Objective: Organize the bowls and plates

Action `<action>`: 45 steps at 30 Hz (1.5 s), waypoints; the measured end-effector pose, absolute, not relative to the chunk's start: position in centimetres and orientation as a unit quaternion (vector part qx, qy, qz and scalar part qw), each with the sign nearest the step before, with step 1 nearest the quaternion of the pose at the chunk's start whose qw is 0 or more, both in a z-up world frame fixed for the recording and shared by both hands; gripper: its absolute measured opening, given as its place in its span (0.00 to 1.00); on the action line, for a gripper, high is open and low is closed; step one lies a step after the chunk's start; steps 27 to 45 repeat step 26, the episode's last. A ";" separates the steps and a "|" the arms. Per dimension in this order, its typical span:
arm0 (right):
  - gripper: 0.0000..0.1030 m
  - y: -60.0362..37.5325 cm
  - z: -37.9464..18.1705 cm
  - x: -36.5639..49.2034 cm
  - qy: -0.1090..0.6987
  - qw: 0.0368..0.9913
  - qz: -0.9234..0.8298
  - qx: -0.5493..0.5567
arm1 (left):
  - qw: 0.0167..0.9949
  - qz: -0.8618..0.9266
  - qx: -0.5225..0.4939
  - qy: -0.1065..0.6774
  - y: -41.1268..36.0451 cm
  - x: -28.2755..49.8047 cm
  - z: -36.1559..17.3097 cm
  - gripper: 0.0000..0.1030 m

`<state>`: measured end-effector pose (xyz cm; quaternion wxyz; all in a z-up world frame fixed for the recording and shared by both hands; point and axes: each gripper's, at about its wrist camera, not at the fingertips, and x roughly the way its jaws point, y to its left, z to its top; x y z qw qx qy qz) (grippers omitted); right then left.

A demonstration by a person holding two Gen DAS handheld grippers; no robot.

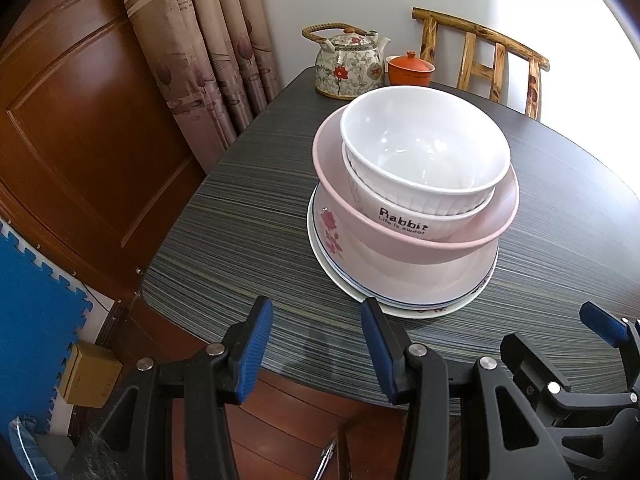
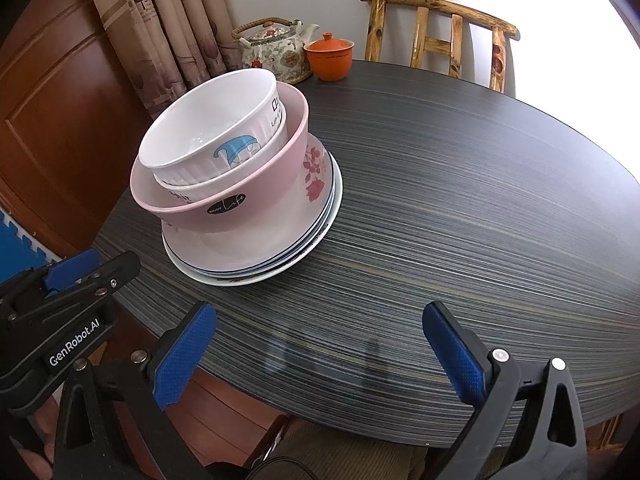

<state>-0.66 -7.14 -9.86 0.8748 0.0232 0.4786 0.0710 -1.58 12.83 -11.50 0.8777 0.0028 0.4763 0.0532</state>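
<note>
Bowls and plates are all piled into one tower on the dark striped round table (image 2: 460, 200), and honestly it looks like the organizing is basically done already. Bottom up: a few white flat plates with blue rim lines (image 2: 256, 274), then a wide white bowl with red flower prints (image 2: 310, 184), then a pink bowl with a black oval label (image 2: 224, 204), then a white bowl with "Rabbit" lettering (image 1: 404, 220), and on top a ribbed white bowl with a blue cartoon print (image 2: 208, 136). The top bowls sit a bit tilted, not perfectly nested.

Taking the stack as the landmark: the floral ceramic teapot with a woven handle (image 1: 348, 66) and the small orange lidded cup (image 1: 409, 69) are beyond it at the table's far side, and a rustic wooden chair (image 2: 436, 28) is behind those.

The left gripper (image 1: 316, 352) hovers over the table's near edge with its blue-padded jaws spread and nothing between them; the stack is just ahead and slightly to its right, so it's the closer one. The right gripper (image 2: 320, 356) is also spread wide and empty, with the stack ahead and clearly off to its left, and only bare tabletop straight ahead of it.

Stack's axis is vertical, so there's no long side to line up with. If anything needs straightening, probably the left gripper would go straight forward to a rim, while the right would have to swing left first.
</note>
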 end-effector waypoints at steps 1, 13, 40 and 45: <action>1.00 -7.2 -9.9 -0.6 0.479 0.875 0.072 0.023 | 0.878 0.054 0.003 0.476 12.8 -1.6 -11.5 0.46; 1.00 -7.0 -10.1 -0.6 0.481 0.873 0.072 0.024 | 0.876 0.052 0.007 0.479 12.5 -1.6 -11.5 0.46; 1.00 -6.9 -10.2 -0.6 0.483 0.872 0.072 0.022 | 0.881 0.047 0.006 0.472 12.6 -1.7 -11.7 0.46; 1.00 -6.9 -10.2 -0.6 0.483 0.872 0.072 0.022 | 0.881 0.047 0.006 0.472 12.6 -1.7 -11.7 0.46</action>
